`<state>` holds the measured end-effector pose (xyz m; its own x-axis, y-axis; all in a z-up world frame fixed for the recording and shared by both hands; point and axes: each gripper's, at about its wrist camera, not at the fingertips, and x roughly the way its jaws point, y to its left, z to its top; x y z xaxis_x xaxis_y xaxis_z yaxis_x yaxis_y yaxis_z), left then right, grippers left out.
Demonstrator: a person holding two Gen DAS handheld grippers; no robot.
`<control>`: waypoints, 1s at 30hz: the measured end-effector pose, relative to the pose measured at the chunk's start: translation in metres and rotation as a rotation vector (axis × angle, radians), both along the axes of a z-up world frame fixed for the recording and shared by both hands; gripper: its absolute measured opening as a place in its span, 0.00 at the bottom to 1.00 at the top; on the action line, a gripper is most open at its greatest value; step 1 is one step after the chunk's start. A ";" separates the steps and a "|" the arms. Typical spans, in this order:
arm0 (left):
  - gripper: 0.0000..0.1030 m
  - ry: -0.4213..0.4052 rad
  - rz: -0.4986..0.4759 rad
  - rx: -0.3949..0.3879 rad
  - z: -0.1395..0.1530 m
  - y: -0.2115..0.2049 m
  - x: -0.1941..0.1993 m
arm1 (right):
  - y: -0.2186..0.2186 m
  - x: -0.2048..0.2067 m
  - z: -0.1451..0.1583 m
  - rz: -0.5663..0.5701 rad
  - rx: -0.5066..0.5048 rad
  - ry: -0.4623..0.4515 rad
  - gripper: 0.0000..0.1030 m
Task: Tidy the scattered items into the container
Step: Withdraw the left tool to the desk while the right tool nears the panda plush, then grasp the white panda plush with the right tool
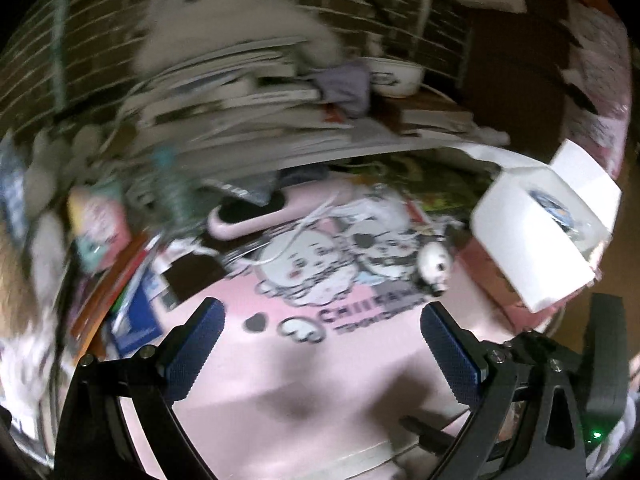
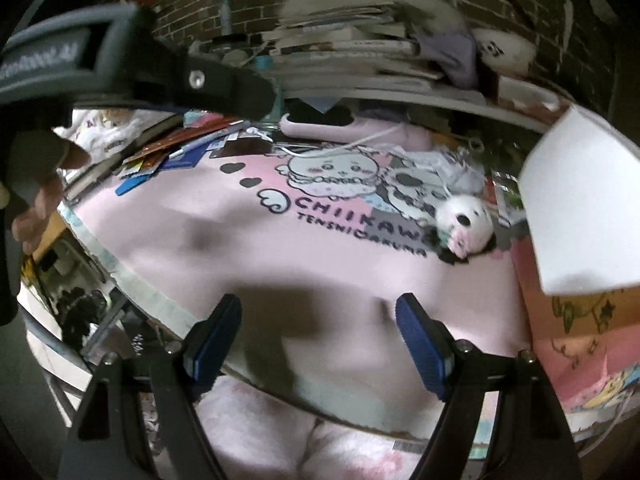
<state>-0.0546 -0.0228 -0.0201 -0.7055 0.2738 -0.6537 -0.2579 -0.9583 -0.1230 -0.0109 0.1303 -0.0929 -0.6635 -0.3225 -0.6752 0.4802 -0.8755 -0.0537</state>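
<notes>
Blur smears the far stack of books and papers [image 1: 248, 92] against the brick wall in both views, so titles cannot be read, and the flat items heaped at the left edge of the pink printed desk mat [image 1: 320, 380] are hard to tell apart. In the right wrist view, the left gripper's dark body and a hand [image 2: 36, 200] fill the upper left corner, hiding what lies behind.

Both claws hover over bare mat. The left gripper [image 1: 320, 344] has its blue-padded fingers spread wide, gripping nothing; the right gripper [image 2: 320, 344] is likewise spread and empty.

A small white-and-black plush toy [image 2: 466, 226] lies on the mat's right part, near the white open cardboard box [image 1: 536, 232]. That box sits tilted at the right; something round with a blue print shows inside, too unclear to name.
</notes>
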 end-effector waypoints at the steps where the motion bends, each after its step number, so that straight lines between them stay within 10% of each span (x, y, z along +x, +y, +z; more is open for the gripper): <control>1: 0.95 -0.003 0.013 0.004 -0.002 -0.004 0.000 | -0.003 -0.001 0.001 0.003 0.003 0.007 0.75; 14: 0.95 -0.029 0.136 0.030 -0.021 -0.046 0.001 | -0.039 -0.029 0.027 -0.055 0.093 0.171 0.75; 30: 0.95 -0.061 0.089 0.041 -0.033 -0.034 -0.009 | 0.004 -0.080 0.028 -0.248 0.068 0.114 0.75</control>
<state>-0.0634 -0.0571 -0.0533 -0.6876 0.2396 -0.6855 -0.1633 -0.9708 -0.1755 -0.0906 0.1343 -0.0652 -0.7893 -0.0968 -0.6064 0.2388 -0.9581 -0.1579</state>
